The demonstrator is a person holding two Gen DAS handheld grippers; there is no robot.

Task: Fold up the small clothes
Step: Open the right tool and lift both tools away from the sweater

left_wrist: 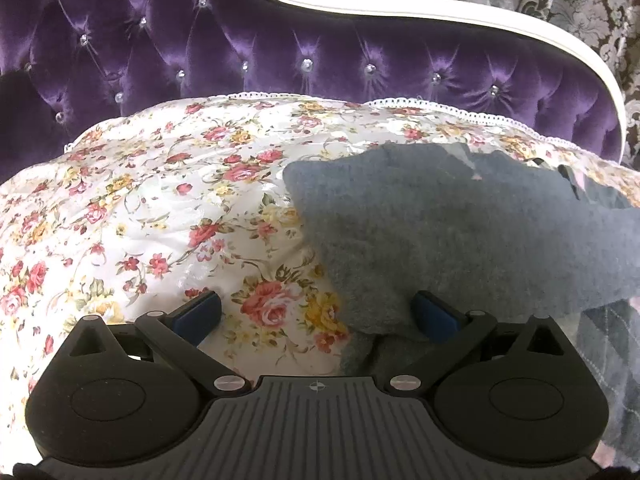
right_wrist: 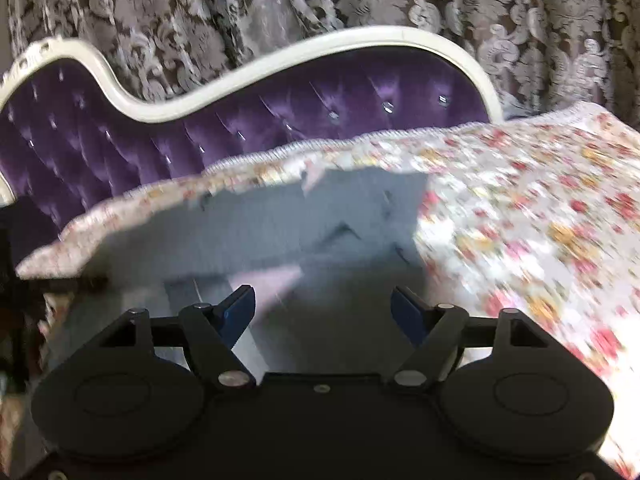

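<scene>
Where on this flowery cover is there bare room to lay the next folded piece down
Left of the grey garment the floral cover lies bare, from the purple tufted backrest down to the left gripper. In the right wrist view, bare cover also runs right of the garment. The middle is crowded with grey cloth.

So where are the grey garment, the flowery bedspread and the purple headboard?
Grey garment (left_wrist: 460,232): left wrist view, middle of its fuzzy surface.
Flowery bedspread (left_wrist: 160,200): left wrist view, bare patch left of the garment.
Purple headboard (left_wrist: 240,52): left wrist view, tufted velvet padding.
</scene>
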